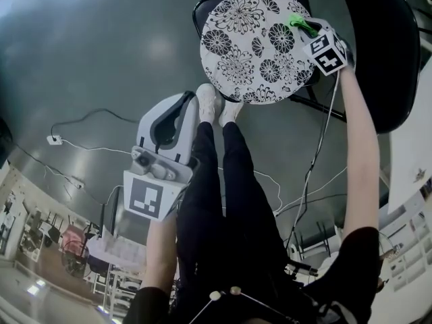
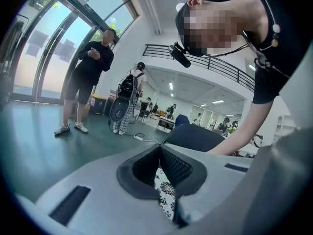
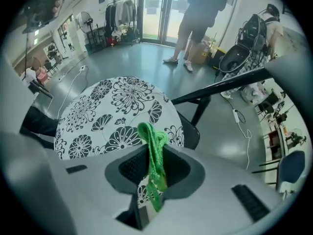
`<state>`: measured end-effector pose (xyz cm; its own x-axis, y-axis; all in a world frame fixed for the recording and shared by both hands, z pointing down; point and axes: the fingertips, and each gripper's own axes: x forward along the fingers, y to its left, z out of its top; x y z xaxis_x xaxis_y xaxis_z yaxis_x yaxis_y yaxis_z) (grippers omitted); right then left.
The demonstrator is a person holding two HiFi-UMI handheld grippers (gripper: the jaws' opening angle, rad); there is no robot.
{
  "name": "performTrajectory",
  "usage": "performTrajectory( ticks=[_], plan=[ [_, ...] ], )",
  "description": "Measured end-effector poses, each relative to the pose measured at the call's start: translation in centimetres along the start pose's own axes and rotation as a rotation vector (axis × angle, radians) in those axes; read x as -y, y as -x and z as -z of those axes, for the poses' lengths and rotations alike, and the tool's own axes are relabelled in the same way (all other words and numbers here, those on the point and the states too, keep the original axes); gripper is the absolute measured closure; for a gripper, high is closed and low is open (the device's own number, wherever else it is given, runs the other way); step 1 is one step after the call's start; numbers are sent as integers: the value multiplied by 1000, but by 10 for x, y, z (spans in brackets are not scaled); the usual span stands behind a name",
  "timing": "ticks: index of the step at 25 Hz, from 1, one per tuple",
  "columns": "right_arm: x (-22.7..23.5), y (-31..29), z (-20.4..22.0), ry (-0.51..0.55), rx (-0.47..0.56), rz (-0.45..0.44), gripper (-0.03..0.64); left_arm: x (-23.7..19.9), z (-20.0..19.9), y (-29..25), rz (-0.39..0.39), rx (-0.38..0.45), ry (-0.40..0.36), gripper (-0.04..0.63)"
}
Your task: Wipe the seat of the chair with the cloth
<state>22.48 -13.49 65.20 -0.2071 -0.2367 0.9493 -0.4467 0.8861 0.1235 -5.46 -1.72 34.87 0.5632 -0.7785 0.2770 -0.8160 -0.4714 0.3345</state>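
Observation:
The chair's round seat (image 1: 250, 52), white with black flowers, lies at the top of the head view and fills the middle of the right gripper view (image 3: 107, 114). A green cloth (image 1: 299, 23) (image 3: 153, 153) is pinched between the jaws of my right gripper (image 1: 302, 27) (image 3: 152, 155), which sits over the seat's right edge with the cloth touching the seat there. My left gripper (image 1: 189, 101) (image 2: 160, 151) is shut on nothing. It hangs over the floor beside the person's legs, off the seat's near-left edge.
The chair's dark backrest (image 1: 378, 46) rises at the right of the seat. White shoes (image 1: 216, 103) stand at the seat's near edge. Cables and a power strip (image 1: 54, 140) lie on the grey floor. People (image 2: 90, 77) stand farther off by glass doors.

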Motion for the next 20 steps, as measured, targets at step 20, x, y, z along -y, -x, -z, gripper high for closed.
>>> performTrajectory(
  ticks=[20],
  plan=[
    [-126,7,38,-86,31,-213,532,4,-5,-11,15,0,-5,589]
  ],
)
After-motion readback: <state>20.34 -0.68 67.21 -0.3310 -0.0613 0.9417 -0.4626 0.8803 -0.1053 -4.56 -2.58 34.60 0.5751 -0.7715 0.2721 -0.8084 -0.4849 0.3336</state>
